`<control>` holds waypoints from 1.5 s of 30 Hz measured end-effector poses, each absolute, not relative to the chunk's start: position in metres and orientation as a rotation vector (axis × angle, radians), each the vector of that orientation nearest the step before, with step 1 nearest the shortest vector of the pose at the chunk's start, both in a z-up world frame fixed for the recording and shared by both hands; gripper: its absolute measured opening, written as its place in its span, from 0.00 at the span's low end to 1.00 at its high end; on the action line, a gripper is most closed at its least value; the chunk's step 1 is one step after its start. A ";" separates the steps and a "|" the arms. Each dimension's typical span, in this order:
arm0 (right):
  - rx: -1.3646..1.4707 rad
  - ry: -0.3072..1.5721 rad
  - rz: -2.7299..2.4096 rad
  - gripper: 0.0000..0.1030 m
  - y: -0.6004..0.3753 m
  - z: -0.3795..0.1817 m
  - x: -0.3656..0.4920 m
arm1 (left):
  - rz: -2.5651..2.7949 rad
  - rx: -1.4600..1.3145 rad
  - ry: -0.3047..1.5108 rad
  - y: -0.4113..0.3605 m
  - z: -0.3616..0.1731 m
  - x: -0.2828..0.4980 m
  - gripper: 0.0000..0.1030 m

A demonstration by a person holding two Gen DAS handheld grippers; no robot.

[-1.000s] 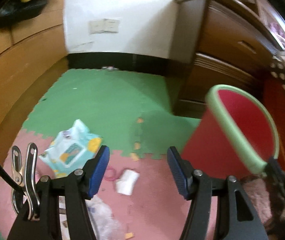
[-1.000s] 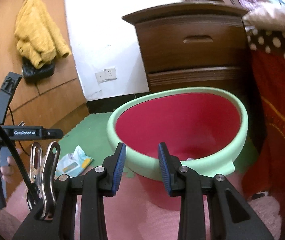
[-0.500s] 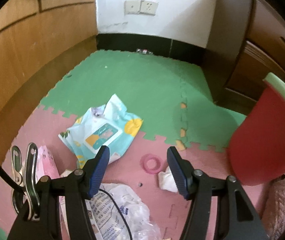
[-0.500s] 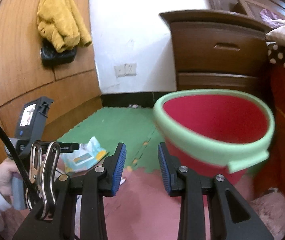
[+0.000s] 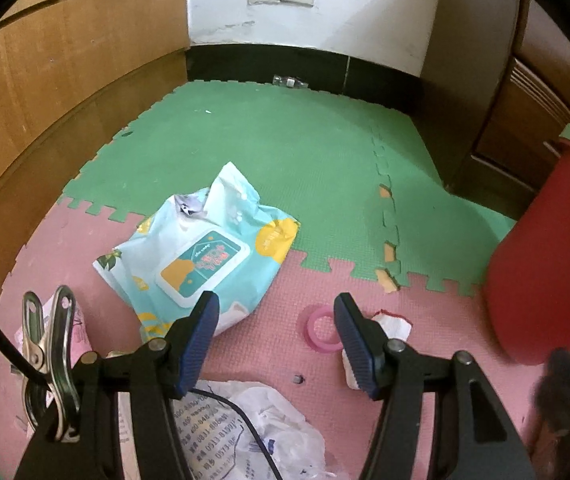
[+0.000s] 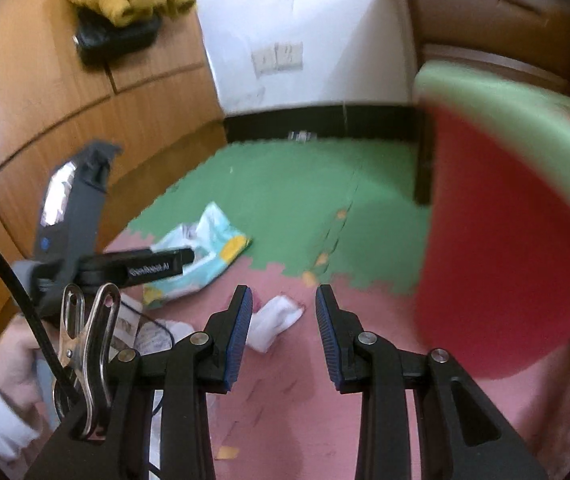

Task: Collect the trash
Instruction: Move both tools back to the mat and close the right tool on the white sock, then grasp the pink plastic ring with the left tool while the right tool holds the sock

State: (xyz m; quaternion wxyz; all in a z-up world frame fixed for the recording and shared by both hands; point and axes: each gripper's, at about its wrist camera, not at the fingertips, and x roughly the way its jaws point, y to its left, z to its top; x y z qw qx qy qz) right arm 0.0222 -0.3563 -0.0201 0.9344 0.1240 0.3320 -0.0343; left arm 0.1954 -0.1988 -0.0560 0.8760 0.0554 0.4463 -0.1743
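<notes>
Trash lies scattered on the pink part of the foam floor mat (image 5: 437,360), near the toothed seam where the pink tiles meet the green. The left gripper (image 5: 277,340) hangs over it with its jaws standing wide apart and nothing between the pads; a pink ring (image 5: 319,330) sits on the mat between them, the wet-wipes pack (image 5: 201,256) just beyond the left finger, and a crumpled white tissue (image 5: 391,322) partly behind the right finger. A clear plastic bag (image 5: 269,432) with printed text lies closest, under the gripper. The right gripper (image 6: 283,332) is also unclenched and empty, its narrower gap aimed at the same tissue (image 6: 273,320).

Best judged, the step is picking one piece: choose a single target, come straight down so both pads straddle it, and close only once the pads reach the mat. The tissue is soft and small; a pinch through its bulk should hold.

The red bin with a green rim (image 5: 545,264) stands at the right edge of the mat, near the tissue, so the carry is short. Open green mat lies beyond; a wooden panel wall (image 5: 65,80) bounds the left side, and the two grippers are close enough to crowd each other.
</notes>
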 end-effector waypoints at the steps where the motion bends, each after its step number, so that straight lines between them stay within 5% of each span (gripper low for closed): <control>1: 0.252 0.708 -0.076 0.33 -0.351 -0.030 0.032 | -0.356 0.117 0.930 -0.197 -0.058 0.198 0.61; 21: 0.287 0.975 -0.120 0.32 -0.323 -0.133 0.129 | -0.363 0.046 0.975 -0.181 -0.080 0.228 0.61; 27: 0.237 0.997 -0.095 0.13 -0.325 -0.132 0.124 | -0.387 0.070 0.987 -0.187 -0.084 0.226 0.61; 45: 0.227 1.101 -0.040 0.13 -0.366 -0.107 0.019 | -0.542 0.248 1.079 -0.259 -0.120 0.221 0.61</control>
